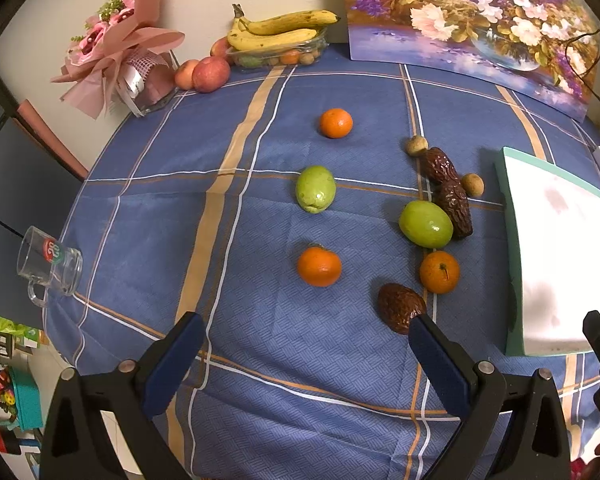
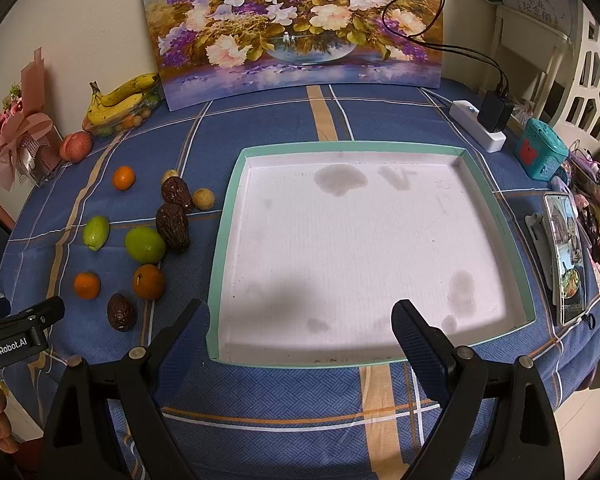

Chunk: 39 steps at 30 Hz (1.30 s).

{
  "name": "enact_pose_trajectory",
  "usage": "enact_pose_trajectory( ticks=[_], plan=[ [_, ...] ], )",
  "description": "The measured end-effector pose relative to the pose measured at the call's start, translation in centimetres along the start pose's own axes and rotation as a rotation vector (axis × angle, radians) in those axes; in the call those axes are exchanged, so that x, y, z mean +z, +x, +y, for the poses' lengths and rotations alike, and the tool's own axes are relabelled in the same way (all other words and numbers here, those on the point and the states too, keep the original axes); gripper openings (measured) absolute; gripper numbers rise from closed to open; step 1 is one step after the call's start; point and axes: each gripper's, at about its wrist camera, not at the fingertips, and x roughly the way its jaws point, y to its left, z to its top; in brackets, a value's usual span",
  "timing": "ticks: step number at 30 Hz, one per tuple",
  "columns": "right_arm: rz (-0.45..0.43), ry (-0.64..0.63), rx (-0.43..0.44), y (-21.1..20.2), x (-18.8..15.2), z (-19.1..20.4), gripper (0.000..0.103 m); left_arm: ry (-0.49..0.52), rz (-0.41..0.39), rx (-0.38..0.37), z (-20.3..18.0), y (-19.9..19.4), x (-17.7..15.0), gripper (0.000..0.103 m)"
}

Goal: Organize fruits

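Loose fruits (image 2: 145,245) left of tray (image 2: 496,216)

A flower painting (image 2: 292,24) leans against the cream wall (image 2: 80,20) behind the blue plaid tablecloth (image 1: 260,340).

Woven blue tablecloth (image 1: 284,360) with a matt, basket-weave texture and printed stripes. The dried dates (image 1: 452,200) show wrinkled, glossy brown skins, the green fruits (image 1: 426,225) smooth waxy skins, and the oranges (image 1: 319,267) finely dimpled matt peel. The tray (image 2: 225,240) has a stained, matt white paper-like floor; the mug (image 1: 48,266) is clear glass.
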Motion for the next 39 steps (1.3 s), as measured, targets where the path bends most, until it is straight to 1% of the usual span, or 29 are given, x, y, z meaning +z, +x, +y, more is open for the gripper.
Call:
enact_pose_trajectory(
  ticks=[39],
  plan=[
    [0.002, 0.001, 0.0, 0.12, -0.03, 0.0, 0.093, -0.007, 0.005, 0.002, 0.14, 0.1, 0.13, 0.103]
  ],
)
